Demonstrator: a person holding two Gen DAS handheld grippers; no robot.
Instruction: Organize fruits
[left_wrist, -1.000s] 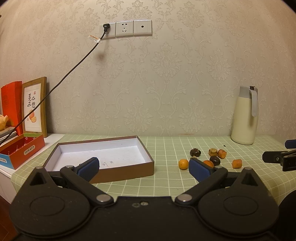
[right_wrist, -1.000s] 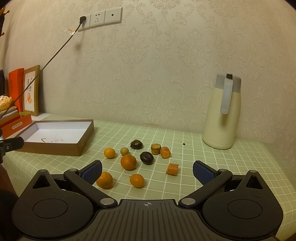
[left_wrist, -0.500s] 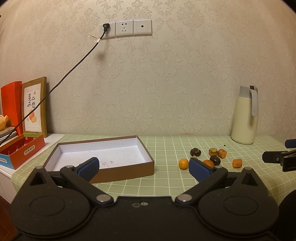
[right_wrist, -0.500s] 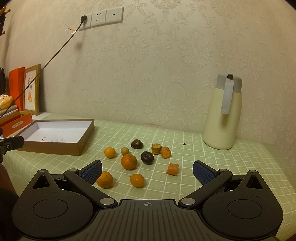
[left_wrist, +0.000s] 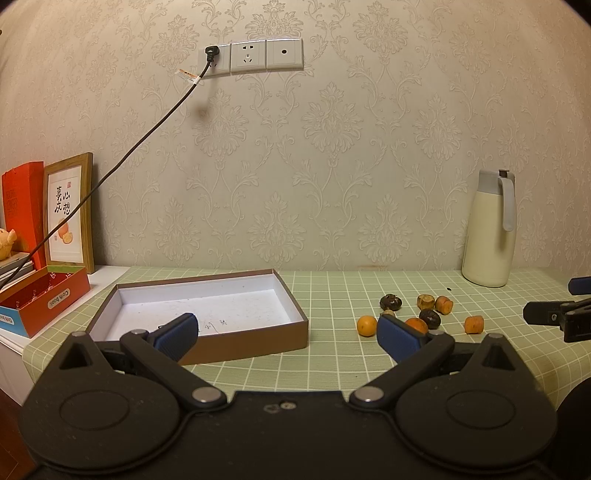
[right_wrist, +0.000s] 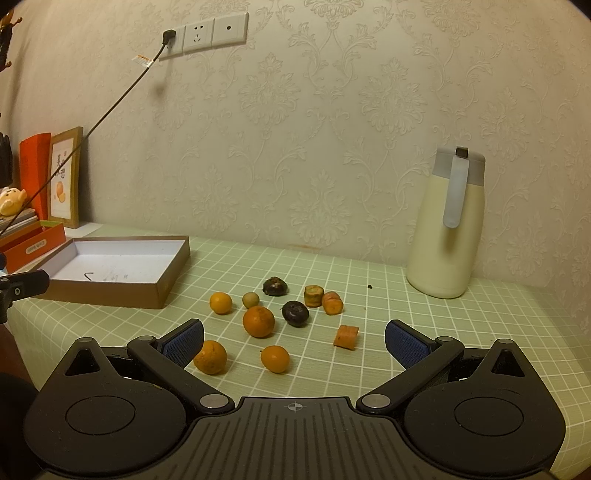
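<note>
Several small fruits lie loose on the green checked tablecloth (right_wrist: 480, 332): oranges (right_wrist: 258, 321), (right_wrist: 210, 356), (right_wrist: 275, 358), (right_wrist: 220, 302), two dark fruits (right_wrist: 295, 313), (right_wrist: 275, 286), a small greenish one (right_wrist: 250, 300) and orange cut pieces (right_wrist: 346, 336). A shallow brown box (left_wrist: 207, 314) with a white inside stands to their left. My left gripper (left_wrist: 288, 332) hangs open before the box's front right corner. My right gripper (right_wrist: 293, 341) is open above the nearest oranges, holding nothing. The same fruit cluster (left_wrist: 417, 314) lies right of the box.
A cream thermos jug (right_wrist: 447, 229) stands at the back right by the wall. On the far left are a red box (left_wrist: 40, 299), a framed picture (left_wrist: 68, 214) and a black cable (left_wrist: 122, 162) running up to a wall socket (left_wrist: 247, 55).
The right wrist view has shifted very slightly; the fruits, the box and both grippers stand as before.
</note>
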